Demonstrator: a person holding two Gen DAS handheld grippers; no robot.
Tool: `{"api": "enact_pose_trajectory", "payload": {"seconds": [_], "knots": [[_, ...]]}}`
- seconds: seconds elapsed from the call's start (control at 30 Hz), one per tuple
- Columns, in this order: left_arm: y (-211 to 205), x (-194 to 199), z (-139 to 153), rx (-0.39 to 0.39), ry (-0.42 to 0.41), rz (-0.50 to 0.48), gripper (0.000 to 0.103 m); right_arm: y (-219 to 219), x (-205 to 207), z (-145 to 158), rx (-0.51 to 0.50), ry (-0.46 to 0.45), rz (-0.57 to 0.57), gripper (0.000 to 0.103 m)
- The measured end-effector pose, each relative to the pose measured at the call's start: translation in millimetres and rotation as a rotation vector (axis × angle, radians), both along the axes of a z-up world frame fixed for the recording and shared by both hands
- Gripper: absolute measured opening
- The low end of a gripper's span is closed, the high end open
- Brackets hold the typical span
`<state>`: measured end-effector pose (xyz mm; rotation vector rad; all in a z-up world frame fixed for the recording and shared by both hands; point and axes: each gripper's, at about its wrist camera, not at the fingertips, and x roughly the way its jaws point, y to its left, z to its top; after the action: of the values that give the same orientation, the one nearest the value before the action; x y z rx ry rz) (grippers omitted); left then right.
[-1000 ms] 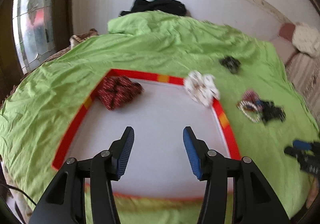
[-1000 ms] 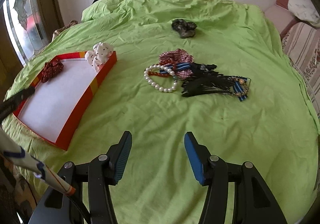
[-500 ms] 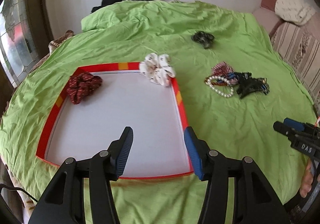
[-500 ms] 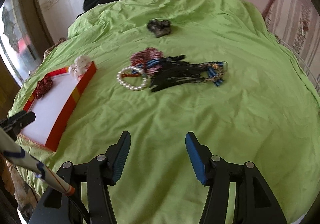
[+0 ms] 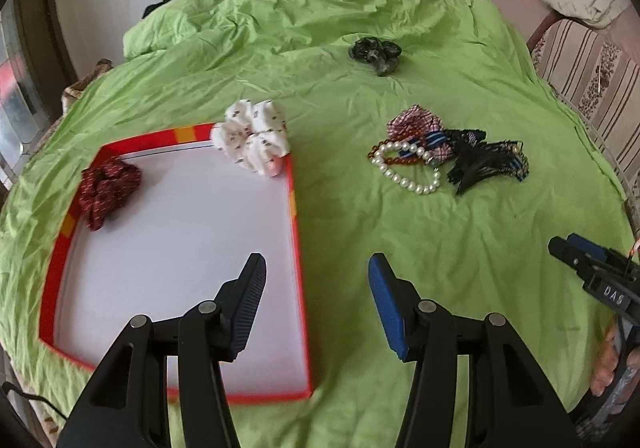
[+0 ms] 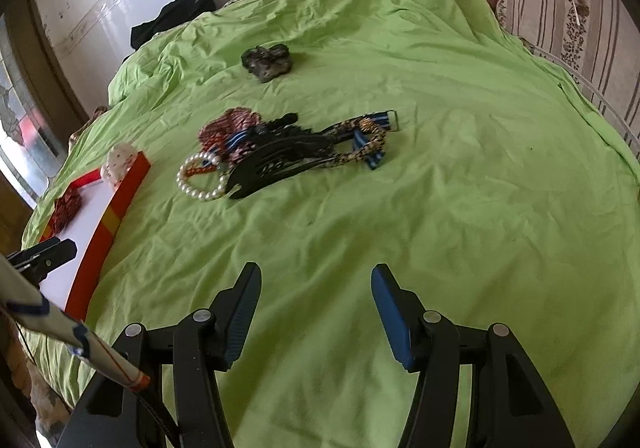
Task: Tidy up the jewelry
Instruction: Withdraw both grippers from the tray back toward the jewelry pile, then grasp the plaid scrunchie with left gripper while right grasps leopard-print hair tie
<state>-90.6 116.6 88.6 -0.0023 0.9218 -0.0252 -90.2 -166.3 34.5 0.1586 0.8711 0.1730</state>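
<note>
The left gripper [image 5: 316,288] hung with its jaws spread wide and nothing between them, above the near right edge of the red-rimmed tray [image 5: 298,260]. The right gripper [image 6: 316,306] was likewise wide open and empty over bare green bedsheet [image 6: 460,176].

A dark red scrunchie [image 5: 108,188] lay in the tray's far left corner. A white scrunchie [image 5: 254,144] sat on its far right corner, overlapping the rim.

Right of the tray, apart from it, lay the jewelry pile: a pearl bracelet [image 5: 408,168] touching a plaid scrunchie [image 5: 418,124] and a black hair clip [image 6: 276,166]. A dark scrunchie [image 5: 376,54] lay farther off, alone.
</note>
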Motion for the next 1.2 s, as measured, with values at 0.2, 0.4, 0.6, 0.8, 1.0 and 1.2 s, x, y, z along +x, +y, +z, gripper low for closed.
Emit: {"api": "enact_pose_trajectory", "payload": {"seconds": [0.2, 0.4, 0.6, 0.8, 1.0, 1.2], "knots": [[-5.6, 38.9, -5.9, -0.041, 0.03, -0.006, 0.052, -7.9, 15.9, -0.8, 0.008, -0.02, 0.005, 0.062], [-15.2, 82.8, -22.8, -0.119, 0.087, -0.02, 0.052, -22.4, 33.7, -5.5, 0.029, -0.027, -0.02, 0.062], [-26.2, 129.6, -21.2, -0.175, 0.071, -0.048, 0.052, -34.7, 45.4, -8.5, 0.082, -0.045, -0.025, 0.062], [-41.3, 177.9, -25.9, -0.226, 0.092, -0.092, 0.052, -44.1, 63.6, -14.4, 0.131, -0.033, -0.022, 0.062], [-62.1, 206.7, -37.6, -0.241, 0.122, -0.173, 0.052, -62.9, 90.3, -10.8, 0.186, -0.043, -0.064, 0.062], [-81.9, 226.4, -53.5, -0.235, 0.18, -0.248, 0.052, -61.9, 123.4, -18.5, 0.213, -0.018, -0.082, 0.059]]}}
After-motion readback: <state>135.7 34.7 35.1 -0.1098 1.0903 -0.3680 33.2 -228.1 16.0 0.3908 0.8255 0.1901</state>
